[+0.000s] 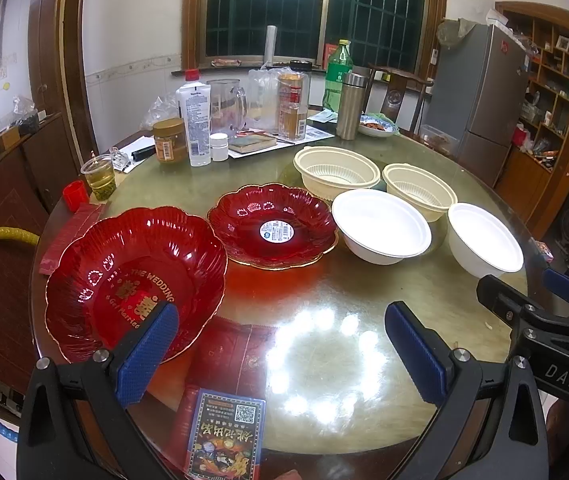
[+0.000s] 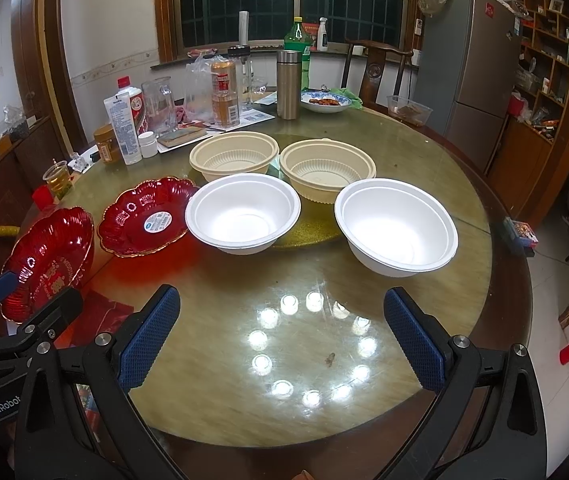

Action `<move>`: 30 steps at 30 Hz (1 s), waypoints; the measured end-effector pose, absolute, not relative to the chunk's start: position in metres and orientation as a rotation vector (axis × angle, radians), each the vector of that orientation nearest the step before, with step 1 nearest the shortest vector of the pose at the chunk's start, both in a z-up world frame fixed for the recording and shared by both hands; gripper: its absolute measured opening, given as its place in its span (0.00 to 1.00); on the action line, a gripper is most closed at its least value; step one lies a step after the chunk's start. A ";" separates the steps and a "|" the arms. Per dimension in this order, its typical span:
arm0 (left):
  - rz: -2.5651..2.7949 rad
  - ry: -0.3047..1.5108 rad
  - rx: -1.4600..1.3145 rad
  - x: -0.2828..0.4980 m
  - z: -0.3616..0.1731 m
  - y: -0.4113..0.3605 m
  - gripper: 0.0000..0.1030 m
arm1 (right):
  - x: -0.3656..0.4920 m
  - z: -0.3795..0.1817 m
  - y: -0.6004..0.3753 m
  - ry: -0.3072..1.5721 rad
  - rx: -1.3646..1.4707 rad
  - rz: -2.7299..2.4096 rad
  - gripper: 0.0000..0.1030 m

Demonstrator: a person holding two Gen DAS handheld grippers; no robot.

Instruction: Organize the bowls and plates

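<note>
Your left gripper (image 1: 280, 344) hangs over the near edge of the round glass-topped table (image 1: 344, 292), its blue pads spread wide apart with nothing between them. Furthest left sits the red plate with gold wedding lettering (image 1: 136, 280), its near rim partly hidden behind your left pad. Just beside it, further back, lies the second red plate (image 1: 272, 226) with a round white sticker in its centre; the two rims look close, though you cannot tell whether they touch. Next comes a white bowl (image 1: 380, 226), sitting close against that second plate's right rim. Behind it stand two cream bowls with ribbed insides (image 1: 336, 170), side by side. A second white bowl (image 2: 396, 228) sits well apart from the first, toward the table's right edge. Your right gripper (image 2: 282, 340) also hovers low above bare glass, released and gaping, empty, facing the gap between the two white bowls. All six dishes stand upright and unstacked. Bottles, jars and a jug (image 2: 160, 106) crowd the far side of the table.
</note>
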State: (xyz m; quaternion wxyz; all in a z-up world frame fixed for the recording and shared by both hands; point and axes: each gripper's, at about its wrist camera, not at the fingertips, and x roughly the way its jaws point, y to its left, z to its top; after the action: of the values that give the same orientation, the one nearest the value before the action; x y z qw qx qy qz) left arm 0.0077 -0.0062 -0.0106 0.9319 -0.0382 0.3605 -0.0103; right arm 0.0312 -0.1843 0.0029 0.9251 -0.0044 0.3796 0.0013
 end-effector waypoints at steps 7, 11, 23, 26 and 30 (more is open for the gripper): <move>-0.015 0.731 -0.081 0.005 -0.007 -0.005 1.00 | 0.031 0.003 -0.184 0.777 -0.010 0.003 1.00; -0.014 0.729 -0.080 0.005 -0.007 -0.005 1.00 | 0.031 0.003 -0.184 0.776 -0.010 0.003 1.00; 0.018 0.714 -0.084 0.002 -0.003 0.007 1.00 | 0.033 0.007 -0.173 0.771 -0.012 0.031 1.00; 0.050 0.707 -0.086 -0.001 -0.001 0.019 1.00 | 0.037 0.009 -0.162 0.764 -0.020 0.070 1.00; 0.121 0.693 -0.105 -0.007 0.003 0.045 1.00 | 0.045 0.011 -0.142 0.768 -0.013 0.150 1.00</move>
State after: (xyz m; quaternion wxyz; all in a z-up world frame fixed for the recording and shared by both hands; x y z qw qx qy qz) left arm -0.0071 0.0455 0.0032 0.9375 -0.0514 0.3390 0.0593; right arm 0.0450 -0.1418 0.0106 0.9244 -0.0065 0.3743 0.0730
